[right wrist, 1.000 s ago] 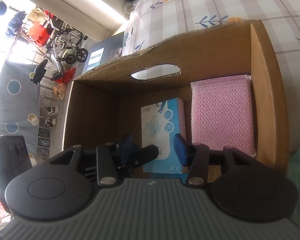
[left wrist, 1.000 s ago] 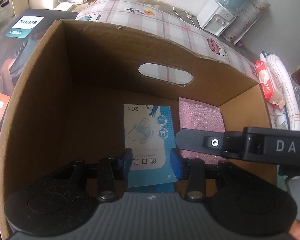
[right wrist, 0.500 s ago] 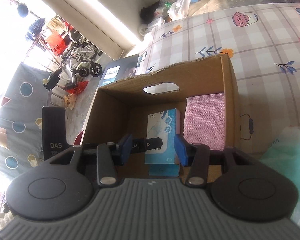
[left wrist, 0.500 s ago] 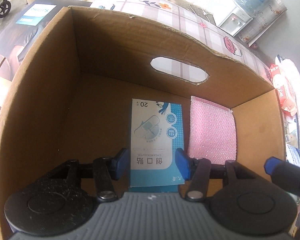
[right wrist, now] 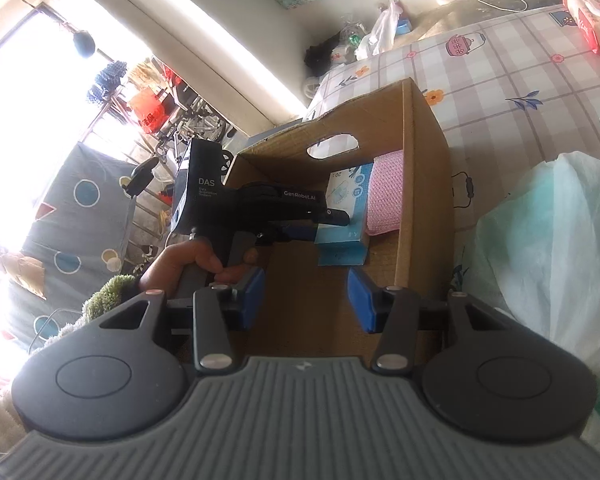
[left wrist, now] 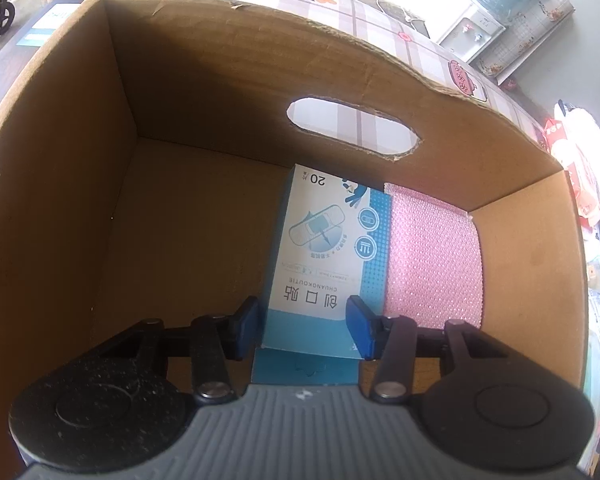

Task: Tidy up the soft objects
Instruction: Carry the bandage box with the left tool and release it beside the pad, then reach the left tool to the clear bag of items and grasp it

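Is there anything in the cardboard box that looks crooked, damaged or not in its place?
Mostly tidy. The bandage box lies slightly askew on the floor of the cardboard box, beside the pink sponge. The left gripper is closing around its near end. The carton's top edge above the handle cutout is ragged and torn.

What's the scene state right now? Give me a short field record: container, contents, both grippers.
container: cardboard box, open top, handle cutout in far wall
contents: blue bandage box beside pink textured pad, touching, both at one side of the floor
left gripper: inside the box, jaws closing, bandage box between them
right gripper: outside the box, open, nothing between its pads
nearby: pale green bag next to the box on the checked cloth
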Demonstrator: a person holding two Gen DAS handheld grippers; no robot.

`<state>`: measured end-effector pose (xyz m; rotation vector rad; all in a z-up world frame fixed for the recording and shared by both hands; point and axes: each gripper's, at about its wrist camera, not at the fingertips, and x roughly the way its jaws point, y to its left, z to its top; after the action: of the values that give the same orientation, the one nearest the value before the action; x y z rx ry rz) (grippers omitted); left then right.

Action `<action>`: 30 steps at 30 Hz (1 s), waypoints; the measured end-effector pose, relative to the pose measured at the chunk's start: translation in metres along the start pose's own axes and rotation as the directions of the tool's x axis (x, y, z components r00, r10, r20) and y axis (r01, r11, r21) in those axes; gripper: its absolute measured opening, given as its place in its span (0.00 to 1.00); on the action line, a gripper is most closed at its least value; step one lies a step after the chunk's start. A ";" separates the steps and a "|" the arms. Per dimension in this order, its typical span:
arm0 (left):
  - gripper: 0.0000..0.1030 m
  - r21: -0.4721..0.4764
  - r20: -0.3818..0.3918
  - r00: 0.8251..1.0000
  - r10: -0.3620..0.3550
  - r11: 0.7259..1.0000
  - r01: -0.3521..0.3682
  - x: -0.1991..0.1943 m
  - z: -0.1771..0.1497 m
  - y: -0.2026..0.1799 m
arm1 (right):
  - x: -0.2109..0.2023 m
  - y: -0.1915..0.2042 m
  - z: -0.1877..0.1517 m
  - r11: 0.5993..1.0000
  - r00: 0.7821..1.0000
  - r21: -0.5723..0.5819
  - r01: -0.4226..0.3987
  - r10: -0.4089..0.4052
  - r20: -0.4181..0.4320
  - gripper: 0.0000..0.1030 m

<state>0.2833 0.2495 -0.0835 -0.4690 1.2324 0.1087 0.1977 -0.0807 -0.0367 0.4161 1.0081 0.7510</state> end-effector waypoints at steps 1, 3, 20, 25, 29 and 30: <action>0.47 -0.007 0.007 1.000 0.003 1.000 -0.003 0.000 0.000 0.000 | -0.002 -0.002 -0.004 1.000 1.000 0.012 -0.002 0.002 0.005 0.45; 0.47 -0.014 0.023 1.000 0.008 1.000 -0.007 0.000 -0.001 -0.001 | -0.005 -0.006 -0.011 1.000 1.000 0.031 -0.002 0.002 0.012 0.45; 0.78 0.006 0.251 0.968 -0.013 1.000 0.012 -0.109 -0.037 -0.025 | -0.084 -0.028 -0.002 0.991 0.970 -0.049 0.123 -0.110 0.218 0.48; 0.79 0.112 0.313 0.946 -0.088 0.992 0.056 -0.136 -0.047 -0.073 | -0.121 -0.055 0.025 0.980 0.940 -0.037 0.197 -0.178 0.290 0.48; 0.79 0.230 0.282 0.947 -0.155 0.969 0.090 -0.129 -0.053 -0.132 | -0.141 -0.094 0.059 0.961 0.915 0.004 0.275 -0.263 0.306 0.48; 0.79 0.255 0.263 0.950 -0.166 0.962 0.097 -0.122 -0.054 -0.151 | -0.142 -0.106 0.068 0.956 0.910 0.014 0.294 -0.285 0.300 0.49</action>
<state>0.2444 0.1124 0.0588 -0.3115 0.9150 -0.0861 0.2510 -0.2552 0.0154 0.3315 0.7486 0.4184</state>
